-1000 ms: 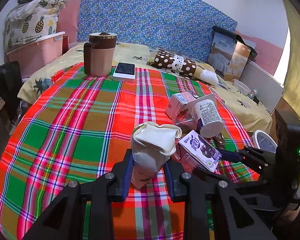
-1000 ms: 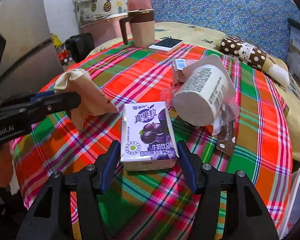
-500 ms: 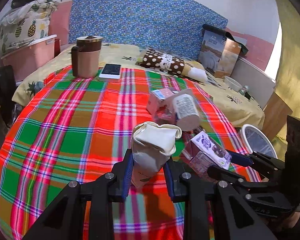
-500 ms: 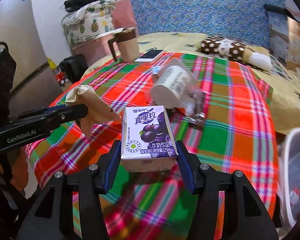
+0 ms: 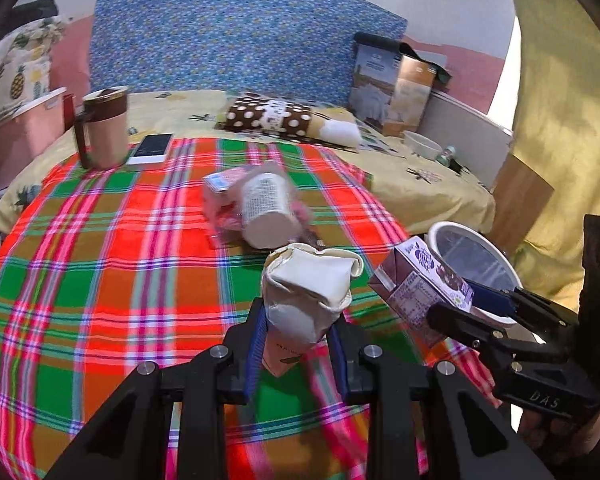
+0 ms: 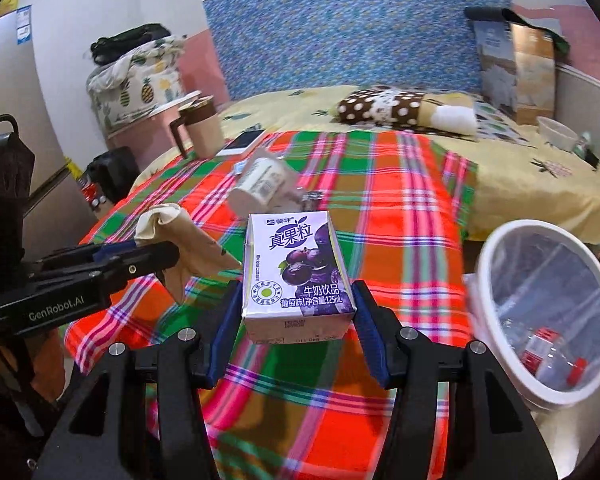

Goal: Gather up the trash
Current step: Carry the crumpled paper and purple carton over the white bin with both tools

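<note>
Plainly, the crumpled paper cup (image 5: 306,300), light and soft, is clenched low in the left tool (image 5: 298,354); the stiff juice carton (image 6: 296,276) is gripped across its sides by the right tool (image 6: 296,332), near the worktop's right edge.

Bright, even indoor light with daylight glare at the left view's upper right, heavy fisheye bending and black corner vignetting, motion blur smearing the plaid cloth (image 6: 412,216) and fallen cup (image 5: 266,210).

- Purple milk carton (image 6: 298,270), front face: read "真果粒", "牛奶饮品", "125mL".
- Left gripper (image 6: 156,254), side of its arm: carried "GenRobot.AI".
- Right gripper (image 5: 466,306), body: showed "DAS".
</note>
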Action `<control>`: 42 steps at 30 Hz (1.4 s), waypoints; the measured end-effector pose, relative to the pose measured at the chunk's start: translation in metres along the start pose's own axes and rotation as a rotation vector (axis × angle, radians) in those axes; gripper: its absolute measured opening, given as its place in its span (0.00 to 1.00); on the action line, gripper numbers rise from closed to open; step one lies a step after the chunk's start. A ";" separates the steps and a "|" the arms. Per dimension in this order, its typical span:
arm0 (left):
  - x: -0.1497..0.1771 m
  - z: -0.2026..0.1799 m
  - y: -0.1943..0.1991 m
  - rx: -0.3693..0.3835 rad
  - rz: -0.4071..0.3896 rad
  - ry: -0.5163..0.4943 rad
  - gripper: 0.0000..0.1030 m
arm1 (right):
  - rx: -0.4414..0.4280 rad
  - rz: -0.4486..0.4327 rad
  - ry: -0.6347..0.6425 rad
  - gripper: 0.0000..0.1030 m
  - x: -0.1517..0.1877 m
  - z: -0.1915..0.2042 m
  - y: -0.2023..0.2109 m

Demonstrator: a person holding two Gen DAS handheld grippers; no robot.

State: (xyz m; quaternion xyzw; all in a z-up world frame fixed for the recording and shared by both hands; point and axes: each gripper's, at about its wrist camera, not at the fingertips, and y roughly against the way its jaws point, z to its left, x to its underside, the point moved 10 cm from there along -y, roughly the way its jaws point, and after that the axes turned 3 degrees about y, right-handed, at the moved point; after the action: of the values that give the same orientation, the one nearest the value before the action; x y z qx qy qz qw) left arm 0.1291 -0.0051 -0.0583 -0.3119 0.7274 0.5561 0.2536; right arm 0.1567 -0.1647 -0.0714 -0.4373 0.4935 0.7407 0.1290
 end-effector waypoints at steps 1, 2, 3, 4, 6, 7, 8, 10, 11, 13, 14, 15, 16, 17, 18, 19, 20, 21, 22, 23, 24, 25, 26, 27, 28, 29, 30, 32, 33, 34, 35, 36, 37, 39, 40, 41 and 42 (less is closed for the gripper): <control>0.000 -0.004 -0.002 0.006 0.002 -0.006 0.29 | 0.010 -0.003 -0.006 0.54 0.000 -0.005 0.002; -0.001 -0.010 -0.003 0.014 0.004 -0.011 0.29 | 0.017 -0.006 -0.011 0.54 0.001 -0.009 0.004; -0.002 -0.015 -0.005 0.021 0.006 -0.017 0.29 | 0.028 -0.009 -0.019 0.54 0.002 -0.014 0.005; -0.003 -0.020 -0.007 0.030 0.007 -0.023 0.29 | 0.036 -0.011 -0.026 0.54 0.002 -0.018 0.007; -0.005 -0.031 -0.010 0.045 0.008 -0.039 0.29 | 0.054 -0.017 -0.039 0.54 0.003 -0.028 0.010; -0.006 -0.035 -0.012 0.050 0.009 -0.047 0.29 | 0.065 -0.021 -0.048 0.54 0.004 -0.033 0.012; -0.007 -0.039 -0.014 0.055 0.011 -0.052 0.29 | 0.076 -0.025 -0.055 0.54 0.004 -0.038 0.014; -0.009 -0.049 -0.018 0.069 0.016 -0.069 0.29 | 0.096 -0.032 -0.069 0.54 0.006 -0.047 0.020; -0.009 -0.054 -0.021 0.075 0.019 -0.077 0.29 | 0.105 -0.035 -0.077 0.54 0.006 -0.051 0.022; -0.010 -0.064 -0.024 0.085 0.023 -0.094 0.29 | 0.124 -0.042 -0.089 0.54 0.009 -0.059 0.027; -0.010 -0.069 -0.027 0.091 0.025 -0.102 0.29 | 0.133 -0.045 -0.095 0.54 0.009 -0.064 0.029; -0.011 -0.076 -0.029 0.100 0.028 -0.113 0.29 | 0.143 -0.048 -0.105 0.54 0.010 -0.069 0.031; -0.011 -0.081 -0.031 0.107 0.030 -0.121 0.29 | 0.150 -0.050 -0.110 0.54 0.010 -0.073 0.033; -0.012 -0.086 -0.033 0.113 0.032 -0.131 0.29 | 0.163 -0.054 -0.118 0.54 0.011 -0.078 0.036; -0.012 -0.092 -0.036 0.121 0.035 -0.140 0.29 | 0.171 -0.056 -0.123 0.54 0.012 -0.082 0.038; -0.013 -0.099 -0.038 0.127 0.038 -0.147 0.29 | 0.180 -0.058 -0.131 0.54 0.013 -0.087 0.040; -0.014 -0.105 -0.040 0.136 0.040 -0.155 0.29 | 0.190 -0.060 -0.139 0.54 0.014 -0.093 0.042; -0.014 -0.112 -0.042 0.144 0.042 -0.164 0.29 | 0.197 -0.061 -0.144 0.54 0.015 -0.096 0.043; -0.014 -0.118 -0.044 0.151 0.043 -0.173 0.29 | 0.207 -0.063 -0.154 0.54 0.016 -0.101 0.045; -0.014 -0.123 -0.045 0.157 0.044 -0.180 0.29 | 0.216 -0.064 -0.163 0.54 0.018 -0.107 0.047; -0.015 -0.129 -0.047 0.166 0.045 -0.189 0.29 | 0.224 -0.064 -0.171 0.54 0.020 -0.111 0.048; -0.016 -0.136 -0.049 0.177 0.046 -0.198 0.29 | 0.232 -0.064 -0.178 0.54 0.021 -0.115 0.048; -0.017 -0.142 -0.052 0.186 0.048 -0.205 0.29 | 0.242 -0.063 -0.188 0.54 0.023 -0.120 0.049; -0.017 -0.148 -0.054 0.192 0.049 -0.212 0.29 | 0.250 -0.063 -0.196 0.54 0.024 -0.124 0.051; -0.018 -0.153 -0.057 0.200 0.051 -0.217 0.28 | 0.257 -0.062 -0.203 0.54 0.026 -0.127 0.052; -0.020 -0.158 -0.059 0.209 0.052 -0.223 0.28 | 0.268 -0.060 -0.213 0.54 0.028 -0.132 0.053; -0.020 -0.163 -0.061 0.218 0.054 -0.226 0.29 | 0.276 -0.058 -0.221 0.54 0.029 -0.136 0.054; -0.022 -0.174 -0.067 0.235 0.061 -0.235 0.29 | 0.293 -0.052 -0.237 0.54 0.033 -0.145 0.055; -0.023 -0.180 -0.070 0.243 0.063 -0.239 0.29 | 0.303 -0.046 -0.248 0.54 0.036 -0.150 0.057; -0.024 -0.183 -0.072 0.249 0.066 -0.243 0.28 | 0.313 -0.040 -0.257 0.54 0.038 -0.154 0.057; -0.024 -0.188 -0.075 0.255 0.068 -0.247 0.28 | 0.320 -0.035 -0.266 0.54 0.041 -0.158 0.058; -0.025 -0.195 -0.079 0.266 0.074 -0.252 0.28 | 0.327 -0.029 -0.278 0.54 0.043 -0.162 0.058; -0.025 -0.200 -0.083 0.275 0.079 -0.254 0.29 | 0.332 -0.025 -0.285 0.54 0.045 -0.166 0.058; -0.025 -0.209 -0.089 0.286 0.089 -0.261 0.29 | 0.345 -0.012 -0.298 0.54 0.050 -0.172 0.058; -0.024 -0.214 -0.093 0.293 0.093 -0.266 0.29 | 0.349 -0.008 -0.303 0.54 0.052 -0.174 0.058; -0.023 -0.220 -0.097 0.302 0.100 -0.271 0.29 | 0.354 -0.003 -0.310 0.54 0.054 -0.177 0.058; -0.022 -0.224 -0.101 0.308 0.107 -0.275 0.29 | 0.358 0.002 -0.315 0.54 0.056 -0.179 0.058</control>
State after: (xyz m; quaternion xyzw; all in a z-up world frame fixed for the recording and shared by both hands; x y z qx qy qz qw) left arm 0.2137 -0.2366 -0.0518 -0.1517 0.7777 0.4885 0.3654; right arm 0.1807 -0.3577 -0.1024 -0.2857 0.5912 0.7007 0.2791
